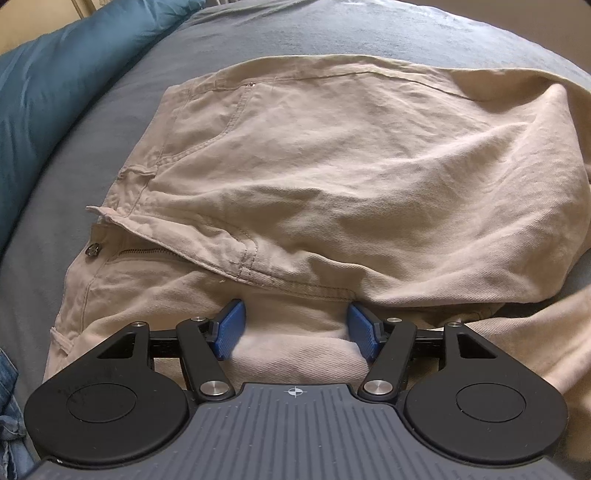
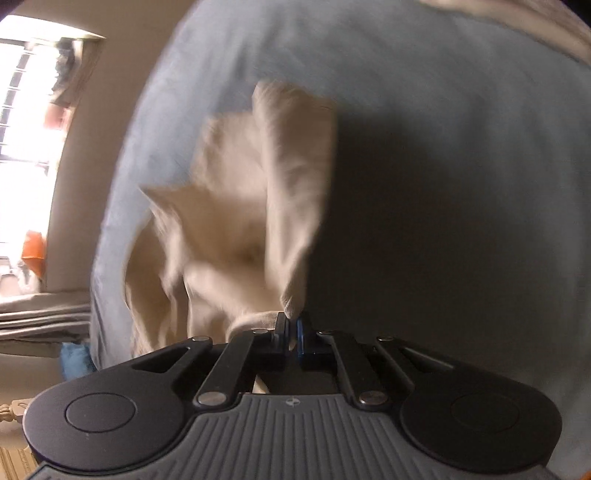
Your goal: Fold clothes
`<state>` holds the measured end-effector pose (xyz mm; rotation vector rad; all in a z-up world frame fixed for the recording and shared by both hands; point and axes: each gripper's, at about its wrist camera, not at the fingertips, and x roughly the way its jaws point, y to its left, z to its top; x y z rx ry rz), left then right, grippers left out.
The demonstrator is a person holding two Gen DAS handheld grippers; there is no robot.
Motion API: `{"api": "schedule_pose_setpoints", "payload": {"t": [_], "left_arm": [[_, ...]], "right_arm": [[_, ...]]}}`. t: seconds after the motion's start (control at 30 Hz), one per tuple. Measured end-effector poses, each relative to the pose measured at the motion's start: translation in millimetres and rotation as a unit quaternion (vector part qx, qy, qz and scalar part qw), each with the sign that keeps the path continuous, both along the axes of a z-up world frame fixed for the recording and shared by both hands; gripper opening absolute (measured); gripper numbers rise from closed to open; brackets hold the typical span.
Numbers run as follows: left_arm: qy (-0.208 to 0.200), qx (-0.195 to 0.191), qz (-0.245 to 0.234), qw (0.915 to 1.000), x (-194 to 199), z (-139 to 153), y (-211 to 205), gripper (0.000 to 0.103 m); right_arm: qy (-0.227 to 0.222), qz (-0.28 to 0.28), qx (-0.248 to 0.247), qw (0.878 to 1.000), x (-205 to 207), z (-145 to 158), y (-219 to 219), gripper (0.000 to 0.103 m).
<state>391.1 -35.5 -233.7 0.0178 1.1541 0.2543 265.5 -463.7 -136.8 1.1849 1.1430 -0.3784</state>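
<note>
Beige trousers [image 1: 332, 166] lie crumpled on a grey-blue bed sheet [image 1: 332, 33], waistband to the left, with the fly unzipped and its metal button [image 1: 92, 251] showing. My left gripper [image 1: 295, 328] points down onto them near the crotch seam. Its blue pads [image 1: 229, 328] stand well apart and a hump of cloth rises between them. In the blurred right wrist view, my right gripper [image 2: 291, 325] is shut on a fold of the beige trouser cloth [image 2: 258, 203]. That cloth hangs from the jaws above the sheet [image 2: 443, 147].
A teal pillow or duvet [image 1: 55, 74] lies along the bed's far left. A bit of blue denim [image 1: 7, 406] shows at the lower left edge. Beyond the bed's edge in the right wrist view are a bright window [image 2: 26, 110] and a wall.
</note>
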Motion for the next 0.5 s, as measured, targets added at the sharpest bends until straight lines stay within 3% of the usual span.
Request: {"api": "schedule_pose_setpoints", "payload": {"t": [0.13, 0.27, 0.5], "left_arm": [[0.002, -0.002, 0.006, 1.0, 0.4, -0.3, 0.3, 0.062], [0.005, -0.006, 0.008, 0.9999, 2.2, -0.9, 1.4, 0.062], [0.001, -0.01, 0.007, 0.9999, 0.6, -1.8, 3.7, 0.063]], "right_arm": [[0.089, -0.007, 0.035, 0.995, -47.4, -16.0, 16.7, 0.003], [0.179, -0.042, 0.056, 0.981, -86.1, -40.8, 16.8, 0.003], [0.244, -0.057, 0.054, 0.967, -107.5, -46.4, 10.3, 0.003]]}}
